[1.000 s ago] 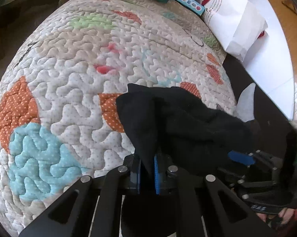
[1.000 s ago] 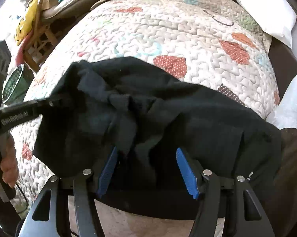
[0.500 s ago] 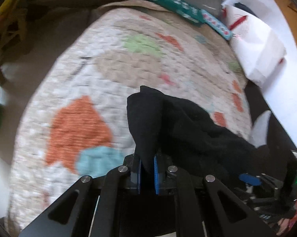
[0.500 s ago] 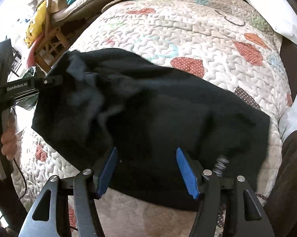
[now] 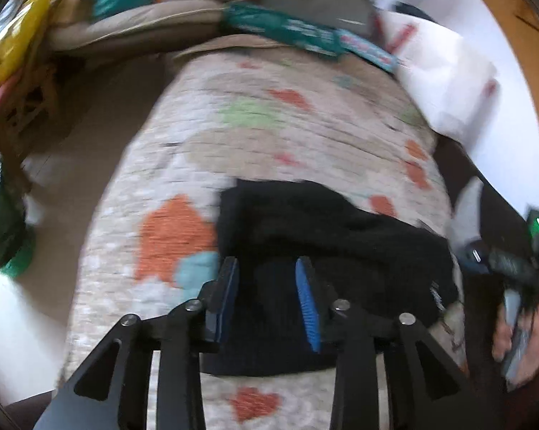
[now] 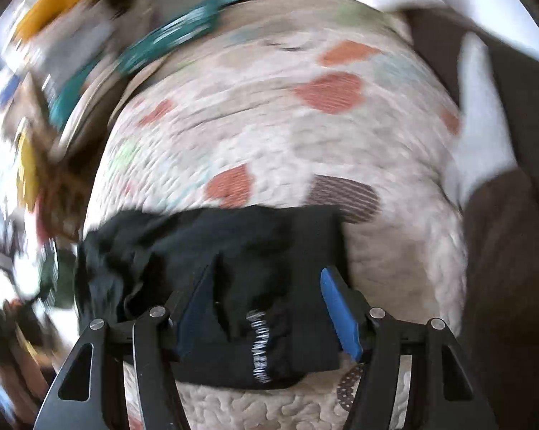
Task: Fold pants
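So the black pants (image 5: 326, 251) are lying bunched up on the quilted bedspread (image 5: 269, 136), down at the near end of it, close to both cameras. In the right wrist view they sit as a roughly folded dark bundle (image 6: 233, 286) with a strip of white stitching or lettering on the near edge (too blurry to read).

The left gripper (image 5: 269, 297) has its blue-padded fingers (image 5: 307, 304) spread apart, hovering right over the near part of the pants. Nothing is pinched between them; the cloth just shows in the gap. Whether the tips actually touch the fabric I can't tell.

The right gripper (image 6: 269, 308) is the same deal: fingers (image 6: 341, 311) wide apart, straddling the near edge of the bundle, with the fabric lying flat between them and nothing gripped. From the left wrist view you can see the right gripper (image 5: 513, 268) off at the right edge, with a green light on it and the person's hand (image 5: 509, 340) wrapped around the handle.

Both views are pretty motion-blurred. The bedspread is cream with orange hearts, a teal patch and a green one. At the far end there's a teal package (image 5: 283, 32) and a white bag (image 5: 444, 82), and some yellow and green clutter off the left side of the bed.
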A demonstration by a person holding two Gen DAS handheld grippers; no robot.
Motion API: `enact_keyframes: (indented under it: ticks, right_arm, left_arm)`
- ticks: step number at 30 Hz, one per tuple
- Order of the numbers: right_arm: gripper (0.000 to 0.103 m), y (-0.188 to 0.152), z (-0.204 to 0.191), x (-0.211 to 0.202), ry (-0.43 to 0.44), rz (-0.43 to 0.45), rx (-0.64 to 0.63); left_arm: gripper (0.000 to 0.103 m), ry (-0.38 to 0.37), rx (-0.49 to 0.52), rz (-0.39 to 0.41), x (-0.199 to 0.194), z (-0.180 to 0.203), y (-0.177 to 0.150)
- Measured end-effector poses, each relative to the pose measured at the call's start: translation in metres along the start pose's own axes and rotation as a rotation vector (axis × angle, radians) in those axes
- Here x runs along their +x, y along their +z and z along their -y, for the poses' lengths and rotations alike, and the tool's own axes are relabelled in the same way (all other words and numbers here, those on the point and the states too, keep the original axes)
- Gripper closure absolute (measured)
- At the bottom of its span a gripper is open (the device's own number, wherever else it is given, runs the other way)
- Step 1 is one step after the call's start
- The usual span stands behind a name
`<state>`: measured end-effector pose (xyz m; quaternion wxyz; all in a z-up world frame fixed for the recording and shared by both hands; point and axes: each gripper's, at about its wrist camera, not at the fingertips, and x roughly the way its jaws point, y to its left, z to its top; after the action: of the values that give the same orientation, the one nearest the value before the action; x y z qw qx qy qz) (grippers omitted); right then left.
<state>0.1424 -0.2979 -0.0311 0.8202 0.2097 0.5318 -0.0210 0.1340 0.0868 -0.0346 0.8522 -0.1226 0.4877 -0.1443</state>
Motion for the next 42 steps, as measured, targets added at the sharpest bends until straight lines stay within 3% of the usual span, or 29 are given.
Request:
enact_keyframes:
  ticks: [4,7,12,13,15,17,18,22,29,33,35,39,42]
  right_arm:
    - [0.035,0.006,0.035,-0.005,0.039,0.018,0.176]
    - [0.035,0.007,0.047,-0.009,0.079,0.025,0.237]
    - [0.035,0.015,0.019,0.004,0.065,-0.008,0.091]
    - [0.035,0.017,0.01,0.011,0.032,-0.027,0.038]
    - [0.035,0.023,-0.008,0.036,-0.158,-0.087,-0.122]
    - [0.031,0.024,-0.009,0.057,-0.308,-0.117,-0.2]
    - [0.027,0.024,-0.004,0.063,-0.315,-0.137,-0.187]
    - [0.027,0.027,0.023,0.05,-0.166,-0.154,-0.009]
    - [0.025,0.004,0.077,0.042,0.248,-0.227,0.388]
    - [0.025,0.005,0.08,0.04,0.292,-0.228,0.454]
    - [0.026,0.018,0.083,0.03,0.388,-0.209,0.49]
    - [0.025,0.04,0.089,-0.015,0.533,-0.106,0.45]
    - [0.025,0.043,0.097,-0.038,0.471,-0.092,0.41]
  left_arm:
    - [0.062,-0.069,0.146,-0.041,0.021,0.066,-0.021]
    - [0.061,-0.049,0.294,-0.06,0.042,0.112,-0.042]
    - [0.061,-0.033,0.426,-0.111,0.083,0.154,-0.071]
    - [0.061,-0.023,0.438,-0.122,0.09,0.158,-0.075]
    - [0.061,0.011,0.461,-0.129,0.103,0.162,-0.082]
    - [0.061,0.005,0.467,-0.111,0.103,0.162,-0.082]
    - [0.061,-0.001,0.467,-0.117,0.102,0.16,-0.081]
    - [0.061,-0.024,0.488,-0.09,0.083,0.155,-0.079]
    - [0.061,0.062,0.704,0.041,0.063,0.177,-0.095]
    - [0.061,0.095,0.865,0.08,0.067,0.2,-0.113]
    - [0.061,0.08,0.946,0.08,0.066,0.209,-0.122]
    - [0.061,-0.033,0.9,0.021,0.049,0.198,-0.12]
    - [0.059,-0.073,0.796,0.009,0.031,0.171,-0.11]
